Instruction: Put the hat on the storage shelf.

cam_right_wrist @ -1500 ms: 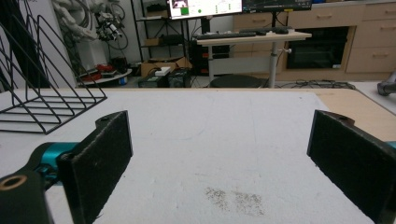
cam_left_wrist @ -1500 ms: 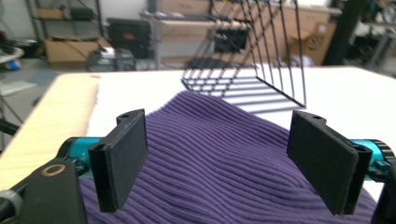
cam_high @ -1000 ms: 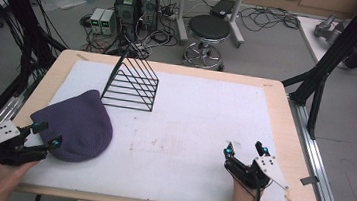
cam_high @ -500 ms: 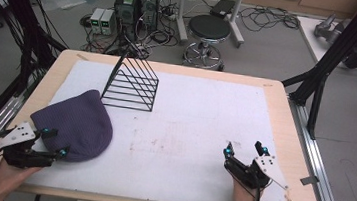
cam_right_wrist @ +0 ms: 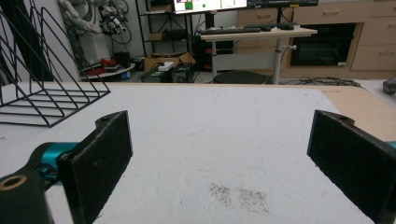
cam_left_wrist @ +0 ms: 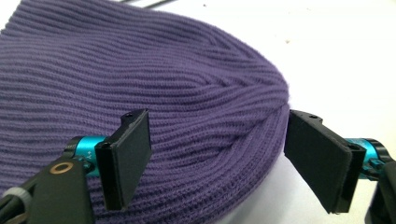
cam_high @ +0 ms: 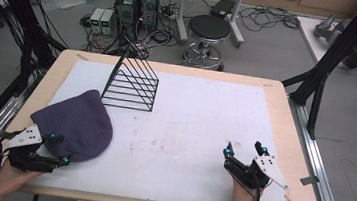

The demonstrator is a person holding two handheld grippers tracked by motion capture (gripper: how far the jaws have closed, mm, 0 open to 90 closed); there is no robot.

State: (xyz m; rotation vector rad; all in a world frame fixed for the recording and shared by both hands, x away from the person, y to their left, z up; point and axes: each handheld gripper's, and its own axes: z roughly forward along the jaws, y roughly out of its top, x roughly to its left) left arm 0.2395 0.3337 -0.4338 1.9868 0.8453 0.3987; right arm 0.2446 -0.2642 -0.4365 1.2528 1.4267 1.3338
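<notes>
A purple knitted beanie [cam_high: 76,122] lies flat on the white mat [cam_high: 189,122] at the front left. My left gripper [cam_high: 58,149] is open at the hat's near edge, one jaw over the knit and the other just off its rim. In the left gripper view the beanie [cam_left_wrist: 154,93] lies between and beyond the two black pads, and my left gripper [cam_left_wrist: 219,158] holds nothing. My right gripper [cam_high: 244,149] rests open near the front right of the mat. In its own view my right gripper [cam_right_wrist: 219,163] has only bare mat between its pads.
A black wire rack [cam_high: 133,83] stands at the back left of the mat, also at the left in the right gripper view as the rack [cam_right_wrist: 42,98]. The wooden table edge [cam_high: 286,107] frames the mat. Black frame struts, a stool [cam_high: 209,31] and cables lie beyond the table.
My left gripper has slid forward and right along the front of the beanie, and its jaws now straddle the hat's near rim. The right gripper has stayed put.
</notes>
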